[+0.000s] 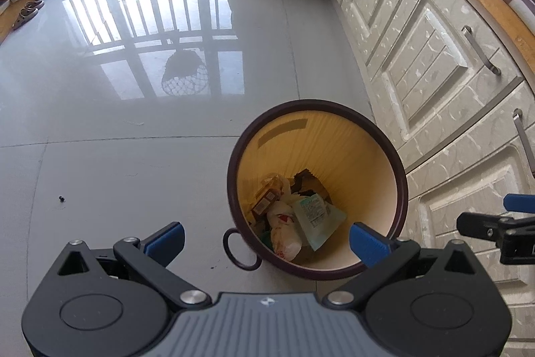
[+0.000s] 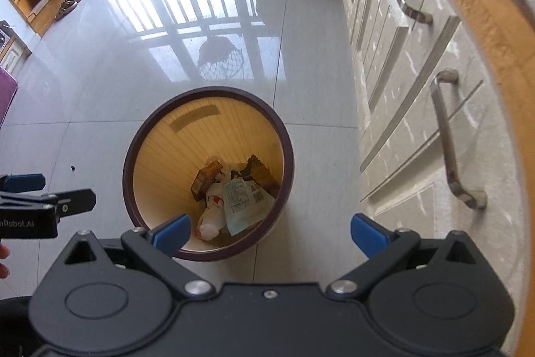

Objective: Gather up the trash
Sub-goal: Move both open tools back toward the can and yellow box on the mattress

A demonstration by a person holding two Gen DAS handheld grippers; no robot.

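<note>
Both grippers, left [image 1: 267,240] & right [image 2: 269,235], hang spread & empty above the round yellow plastic bin w/ dark brown rim [image 1: 234,156], wrappers [image 1: 301,216] inside; drop step looks done, next: seek more trash beyond bin.

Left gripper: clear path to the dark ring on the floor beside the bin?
Probably yes. The left gripper is open and empty, and the dark ring lies on bare tile against the bin, nothing between them.

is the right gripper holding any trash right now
No, the right gripper is open with nothing between its blue fingers; the wrappers lie in the bin.
</note>
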